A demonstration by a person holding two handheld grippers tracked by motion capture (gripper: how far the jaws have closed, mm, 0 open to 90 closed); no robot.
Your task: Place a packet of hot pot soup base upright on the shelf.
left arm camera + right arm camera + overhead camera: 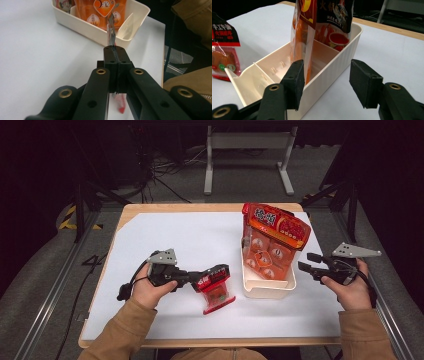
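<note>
A small red snack packet (216, 292) hangs tilted just above the white sheet at centre, and my left gripper (220, 272) is shut on its top edge. In the left gripper view the jaws (114, 50) are pressed together on the packet's thin seam (111, 32), seen edge-on. A large orange-red packet (272, 240) stands leaning in a cream bin (267, 290). My right gripper (306, 262) is open just right of the bin. In its own view the right gripper (327, 82) frames the bin's near wall (329, 67) without touching it, with the large packet (312, 27) behind.
The white sheet (185, 235) covers a wooden table whose edge (200, 207) shows at the back. The bin has dividers (262, 72) and its near compartments hold nothing. A metal stand (247, 155) and cables lie on the floor beyond the table.
</note>
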